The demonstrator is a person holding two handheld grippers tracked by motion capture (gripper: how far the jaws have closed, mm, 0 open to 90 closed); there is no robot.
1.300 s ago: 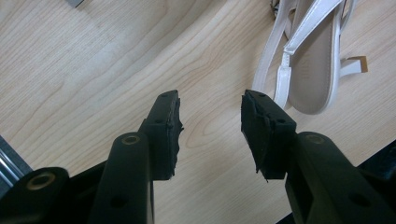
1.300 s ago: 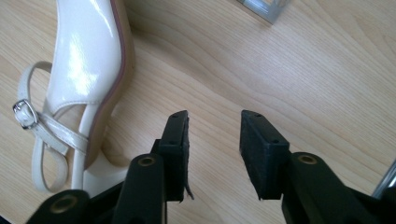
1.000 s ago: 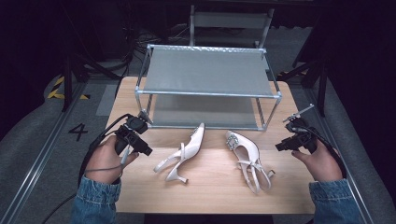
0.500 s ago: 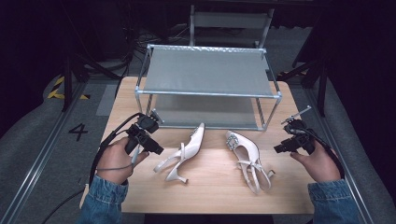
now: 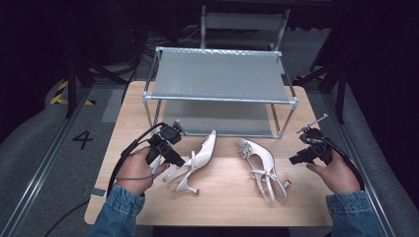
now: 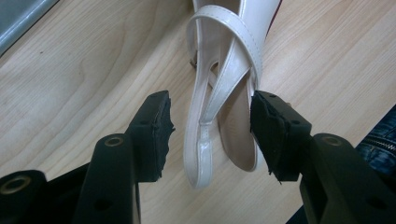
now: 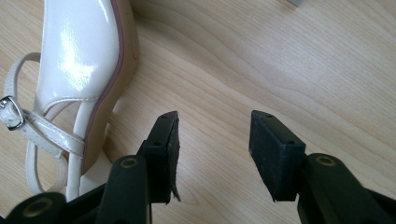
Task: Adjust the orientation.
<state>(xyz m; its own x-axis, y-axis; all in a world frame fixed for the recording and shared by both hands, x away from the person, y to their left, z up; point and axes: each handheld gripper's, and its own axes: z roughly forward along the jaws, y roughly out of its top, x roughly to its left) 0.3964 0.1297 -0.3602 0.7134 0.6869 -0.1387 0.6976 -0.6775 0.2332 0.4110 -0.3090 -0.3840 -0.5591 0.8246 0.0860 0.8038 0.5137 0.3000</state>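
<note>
Two cream patent slingback heels lie on the wooden table (image 5: 222, 197). The left shoe (image 5: 193, 162) lies on its side, toe toward the rack. My left gripper (image 5: 173, 159) is open at its heel end; in the left gripper view the heel strap (image 6: 219, 93) sits between the two pads (image 6: 156, 133), neither pad pressing it. The right shoe (image 5: 262, 165) has a jewelled buckle at the toe. My right gripper (image 5: 296, 159) is open to the right of it, with bare wood between its pads (image 7: 166, 151) and the shoe's heel part (image 7: 84, 70) off to one side.
A two-tier metal shoe rack (image 5: 222, 79) with grey fabric shelves stands at the table's back half. Dark floor with cables and stands surrounds the table. A black cable (image 5: 123, 158) loops from the left gripper over the hand.
My left gripper has moved right across the table to the left shoe's heel end. The right gripper has barely shifted. Both shoes lie where they were.
</note>
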